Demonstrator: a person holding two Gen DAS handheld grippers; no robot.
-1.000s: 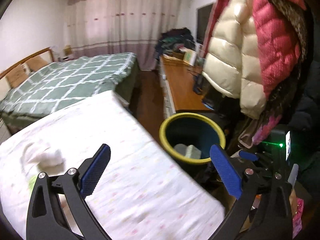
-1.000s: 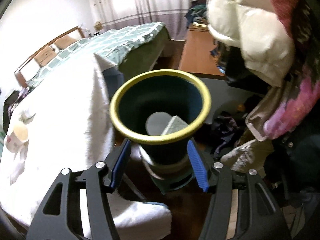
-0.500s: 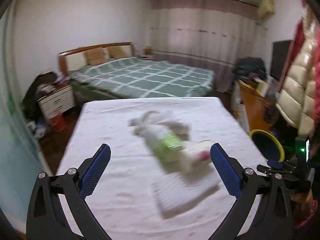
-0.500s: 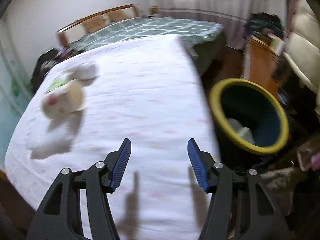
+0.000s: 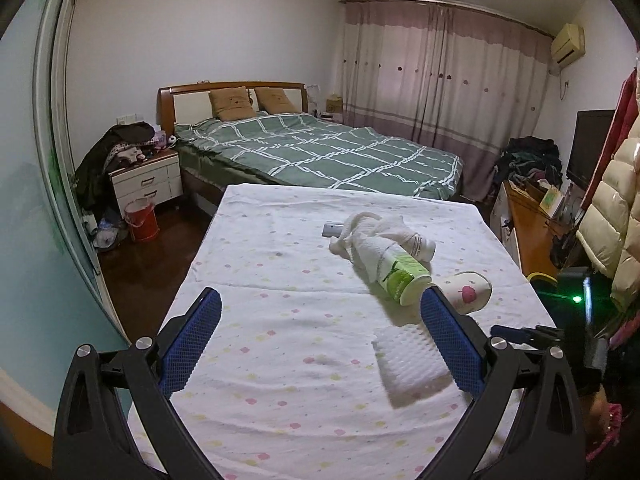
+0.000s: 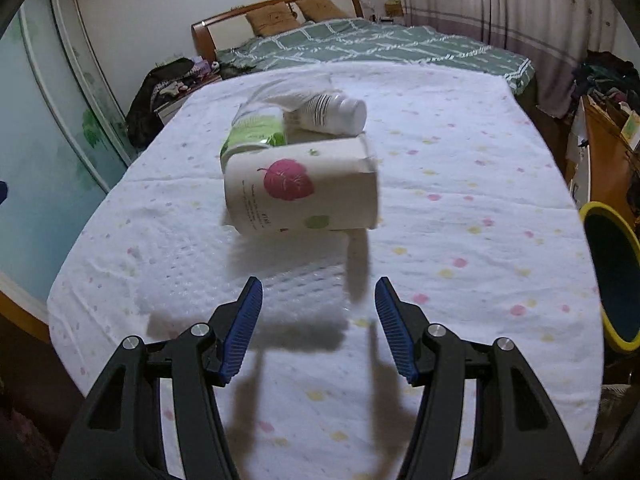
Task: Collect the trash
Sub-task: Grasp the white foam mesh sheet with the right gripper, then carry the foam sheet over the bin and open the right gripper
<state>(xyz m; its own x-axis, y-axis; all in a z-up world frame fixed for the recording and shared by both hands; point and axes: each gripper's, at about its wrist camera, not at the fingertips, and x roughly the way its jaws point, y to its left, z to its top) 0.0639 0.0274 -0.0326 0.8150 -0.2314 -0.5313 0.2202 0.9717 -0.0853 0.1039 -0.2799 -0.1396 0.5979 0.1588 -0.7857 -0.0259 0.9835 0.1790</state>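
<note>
My right gripper (image 6: pixel 318 326), spread and empty, faces the paper cup (image 6: pixel 300 188), lying crosswise just ahead.

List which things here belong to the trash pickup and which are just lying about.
Job:
paper cup
green-label bottle
white bottle
tissue
cloth wad
bin
left gripper, right gripper

Lying about:
bed
nightstand
red bucket
jackets
</note>
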